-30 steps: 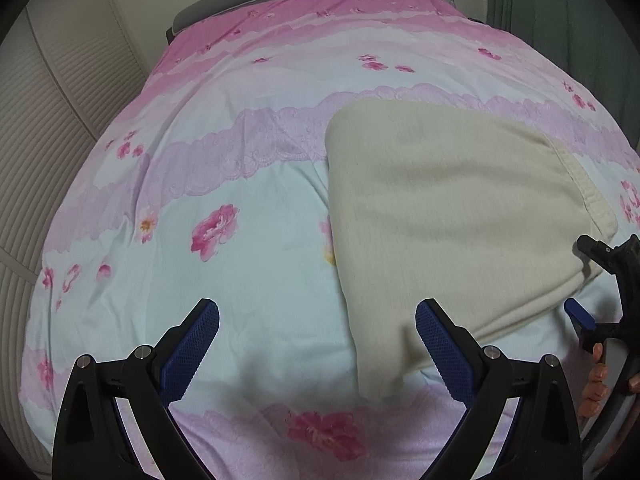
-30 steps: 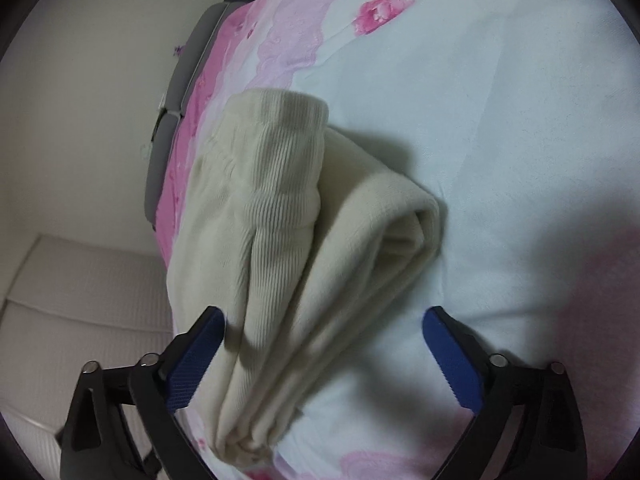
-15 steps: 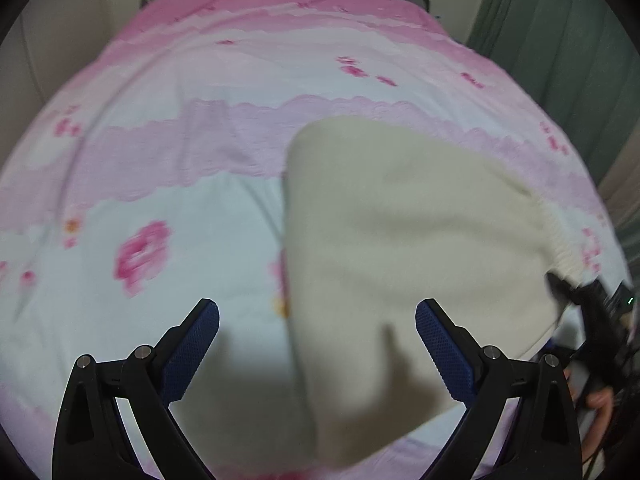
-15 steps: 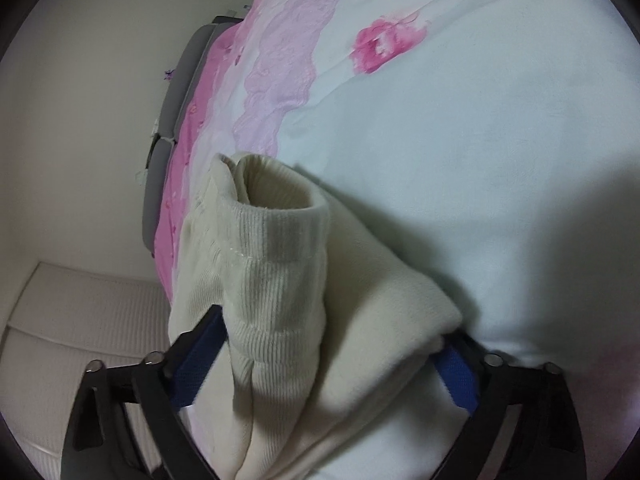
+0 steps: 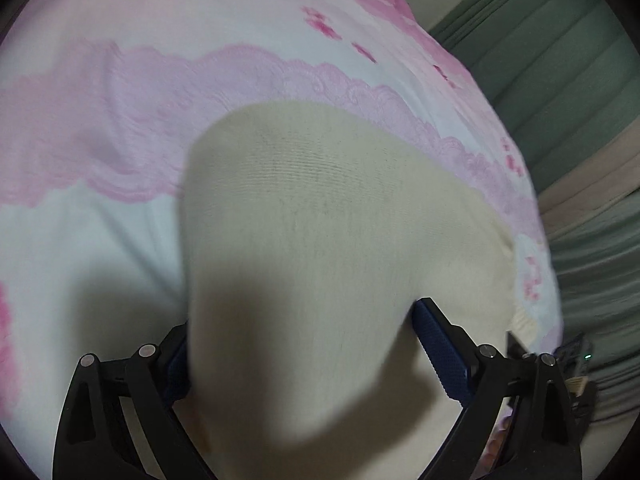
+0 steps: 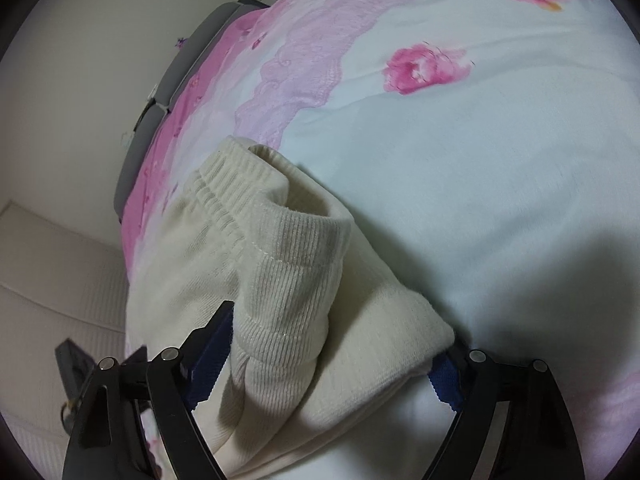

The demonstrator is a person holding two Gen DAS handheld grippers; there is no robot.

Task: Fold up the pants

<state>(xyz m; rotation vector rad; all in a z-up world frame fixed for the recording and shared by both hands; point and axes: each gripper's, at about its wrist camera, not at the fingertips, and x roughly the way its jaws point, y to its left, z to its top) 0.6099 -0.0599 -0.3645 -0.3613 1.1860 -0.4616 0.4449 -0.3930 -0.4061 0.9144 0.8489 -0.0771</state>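
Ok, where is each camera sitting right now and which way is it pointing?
Left wrist: rides the left tool, low over the bed, looking across the flat side of the cream pants toward the green curtain; both blue-padded fingers show, straddling the fabric.
Right wrist: rides the right tool, facing the ribbed cuff and the grey headboard; its fingers flank the folded bundle.
Shared: the same pants on the pink floral bedspread.
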